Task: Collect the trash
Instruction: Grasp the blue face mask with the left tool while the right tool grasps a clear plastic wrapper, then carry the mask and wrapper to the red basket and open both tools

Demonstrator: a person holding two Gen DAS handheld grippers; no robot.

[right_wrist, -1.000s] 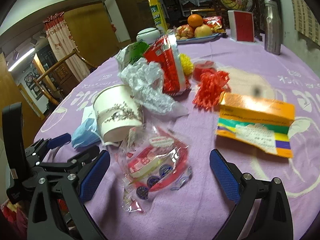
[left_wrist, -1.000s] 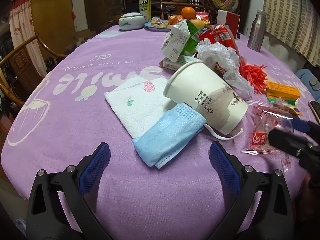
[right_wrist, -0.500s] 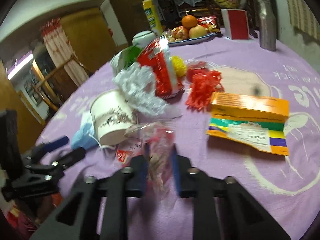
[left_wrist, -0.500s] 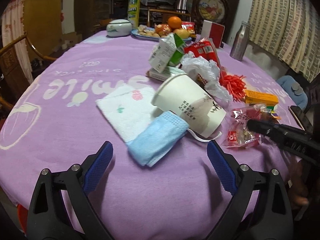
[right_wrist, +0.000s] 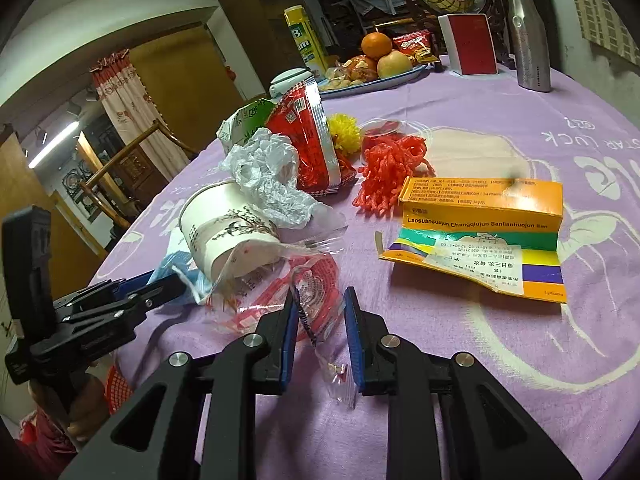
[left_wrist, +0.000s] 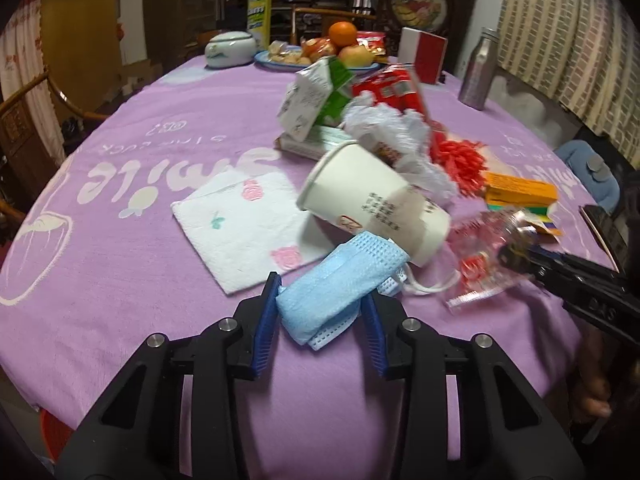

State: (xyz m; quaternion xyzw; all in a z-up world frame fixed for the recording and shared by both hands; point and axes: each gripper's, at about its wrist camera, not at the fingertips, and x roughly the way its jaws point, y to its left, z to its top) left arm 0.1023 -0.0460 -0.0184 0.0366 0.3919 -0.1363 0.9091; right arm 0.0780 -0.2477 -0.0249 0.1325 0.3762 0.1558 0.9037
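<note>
A folded blue face mask (left_wrist: 344,276) lies on the purple tablecloth (left_wrist: 160,280) against a tipped paper cup (left_wrist: 372,208). My left gripper (left_wrist: 320,296) has its jaws closing, and both blue pads press the mask's near end. A clear plastic wrapper with red print (right_wrist: 316,280) sits crumpled between the pads of my right gripper (right_wrist: 322,300), whose jaws are opening slightly while the wrapper stays pinched. In the left wrist view the right gripper (left_wrist: 516,256) comes in from the right with the wrapper (left_wrist: 480,248) at its tip.
Behind the cup lie crumpled white plastic (right_wrist: 268,176), a red snack bag (right_wrist: 308,140), red netting (right_wrist: 388,168) and a green milk carton (left_wrist: 312,96). An orange medicine box (right_wrist: 480,232) lies to the right, a white napkin (left_wrist: 240,224) to the left. A fruit plate (right_wrist: 400,76) and a steel bottle (right_wrist: 528,32) stand at the back.
Both grippers went from wide open to closed. The left closed on the blue mask, the right on the plastic wrapper, which has lifted and crumpled.
</note>
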